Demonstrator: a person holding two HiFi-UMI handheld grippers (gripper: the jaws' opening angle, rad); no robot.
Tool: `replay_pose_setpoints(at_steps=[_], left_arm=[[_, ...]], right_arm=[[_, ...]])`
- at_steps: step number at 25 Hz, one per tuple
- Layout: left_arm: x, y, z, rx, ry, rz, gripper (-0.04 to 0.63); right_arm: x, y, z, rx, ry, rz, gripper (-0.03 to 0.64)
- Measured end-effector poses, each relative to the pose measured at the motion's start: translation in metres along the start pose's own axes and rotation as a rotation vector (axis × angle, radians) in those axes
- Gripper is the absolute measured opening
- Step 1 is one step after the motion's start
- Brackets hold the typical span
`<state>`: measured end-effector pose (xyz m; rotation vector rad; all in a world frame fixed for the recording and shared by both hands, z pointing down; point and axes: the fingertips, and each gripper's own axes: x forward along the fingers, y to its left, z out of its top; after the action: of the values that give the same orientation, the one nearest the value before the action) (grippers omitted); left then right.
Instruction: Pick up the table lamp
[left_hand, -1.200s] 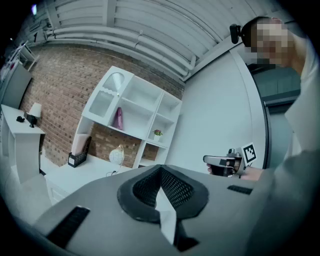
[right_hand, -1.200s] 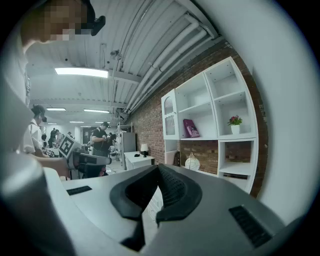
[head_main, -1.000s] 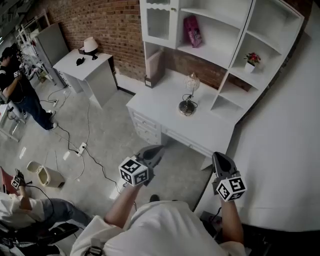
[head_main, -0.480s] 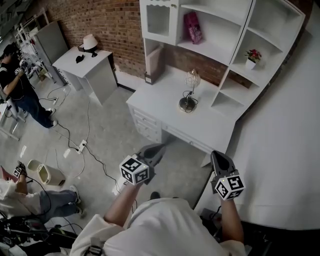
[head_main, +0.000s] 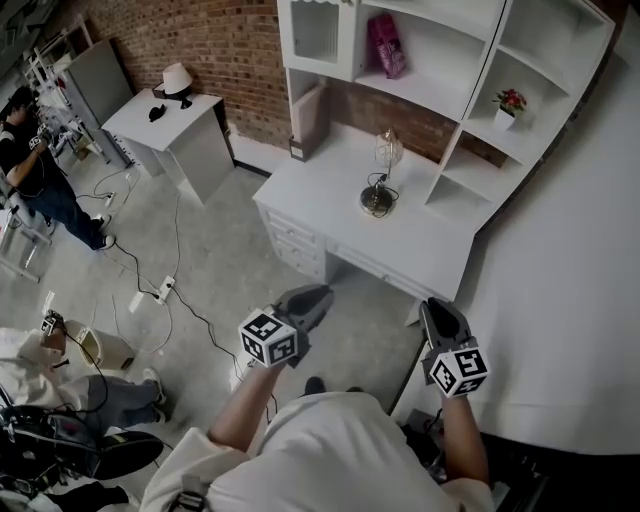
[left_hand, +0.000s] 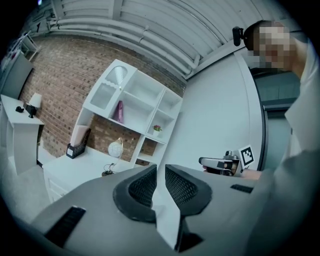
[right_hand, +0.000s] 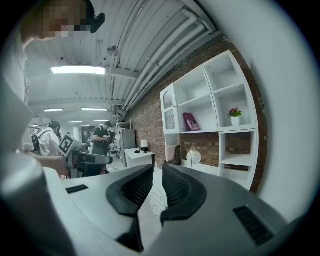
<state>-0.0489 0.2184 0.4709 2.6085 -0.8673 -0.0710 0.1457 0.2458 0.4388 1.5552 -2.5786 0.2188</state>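
The table lamp (head_main: 381, 178), with a pale round shade on a thin stem and a round metal base, stands upright on the white desk (head_main: 330, 205) under the shelf unit. It also shows small and far off in the left gripper view (left_hand: 115, 149) and the right gripper view (right_hand: 193, 156). My left gripper (head_main: 318, 296) and right gripper (head_main: 437, 309) hover over the floor in front of the desk, well short of the lamp. Both point toward it. The jaws of both are opening, with a narrow gap (left_hand: 160, 172) (right_hand: 157, 172) and nothing between them.
A white shelf unit (head_main: 470, 70) above the desk holds a pink book (head_main: 385, 45) and a flower pot (head_main: 511, 103). A file holder (head_main: 305, 125) stands at the desk's left end. A small cabinet (head_main: 170, 130) carries another lamp. Cables (head_main: 165, 295) and people are at left; a white wall (head_main: 570, 280) is at right.
Both grippers stay where they were. The person at the lower left of the head view has shifted, and the view has drifted slightly.
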Motion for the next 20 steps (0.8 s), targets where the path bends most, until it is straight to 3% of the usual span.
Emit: replay_pose_setpoints(at_steps=[9, 20], left_arm=[[-0.010, 0.020, -0.005, -0.027, 0.007, -0.003, 0.169], [-0.023, 0.041, -0.008, -0.050, 0.014, -0.034, 0.196]], right_arm=[[0.007, 0.003, -0.014, 0.006, 0.028, -0.044, 0.180], [0.020, 0.020, -0.017, -0.011, 0.049, -0.078, 0.186]])
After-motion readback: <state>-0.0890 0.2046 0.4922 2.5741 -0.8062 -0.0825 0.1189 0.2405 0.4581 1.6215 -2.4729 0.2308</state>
